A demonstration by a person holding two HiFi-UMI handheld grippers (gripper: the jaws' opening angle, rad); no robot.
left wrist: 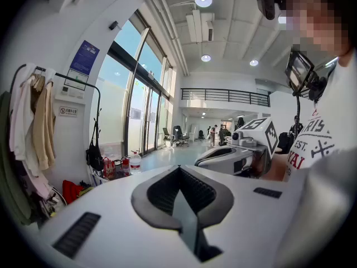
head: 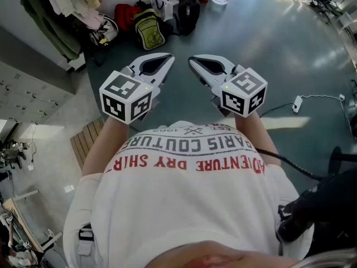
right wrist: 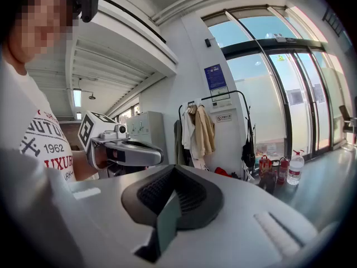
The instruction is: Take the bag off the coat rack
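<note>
A black bag (left wrist: pixel 94 156) hangs from a thin black coat stand (left wrist: pixel 99 118) by the wall; the right gripper view shows the same bag (right wrist: pixel 249 156) beside a rail of hanging clothes (right wrist: pixel 198 132). Seen from the head view, I hold both grippers level in front of my chest, well short of the rack, tips pointing toward each other. My left gripper (head: pixel 169 57) (left wrist: pixel 178 167) is shut with nothing in it. My right gripper (head: pixel 191 59) (right wrist: pixel 174 166) is shut too and holds nothing.
On the floor by the stand lie a yellow-green backpack (head: pixel 149 29), a red bag (head: pixel 125 13) and a black bag (head: pixel 187 13). A big water bottle (left wrist: pixel 135 162) and red extinguishers (right wrist: pixel 265 164) stand nearby. Grey lockers (right wrist: pixel 146 133) are left of the clothes. A power strip (head: pixel 297 103) lies at right.
</note>
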